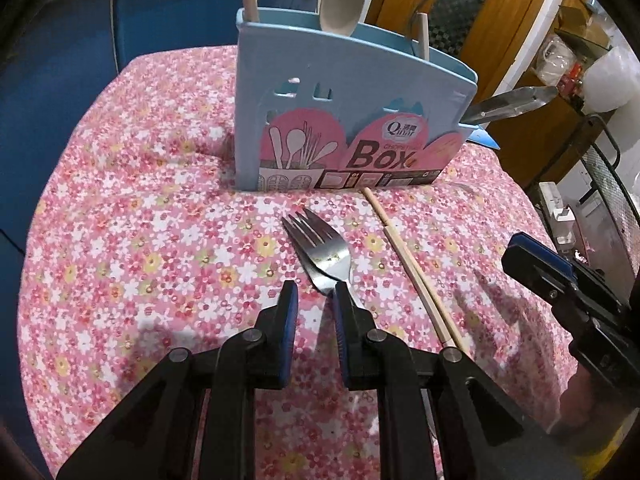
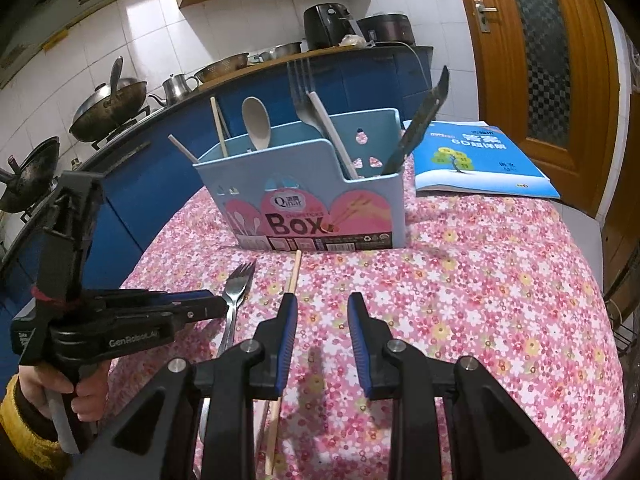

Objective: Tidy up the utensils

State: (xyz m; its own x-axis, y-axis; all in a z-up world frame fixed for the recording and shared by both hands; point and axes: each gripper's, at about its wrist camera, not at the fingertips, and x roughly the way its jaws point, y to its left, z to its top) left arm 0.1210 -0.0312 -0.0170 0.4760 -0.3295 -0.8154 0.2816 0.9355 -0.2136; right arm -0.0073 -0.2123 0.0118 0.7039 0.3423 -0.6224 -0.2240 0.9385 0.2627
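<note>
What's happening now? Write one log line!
left claw: open over fork | right claw: open, empty | chopsticks: on cloth | box: partly filled

Both grippers hover low, jaws parted: the left gripper (image 1: 312, 292) at nine o'clock of the right gripper (image 2: 322, 304).

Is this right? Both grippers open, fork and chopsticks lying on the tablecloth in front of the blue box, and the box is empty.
Not quite: the box is not empty. The right wrist view shows a spoon, a second fork and other utensils standing in it. The rest holds: left gripper and right gripper are open, with a fork and chopsticks on the tablecloth.
</note>
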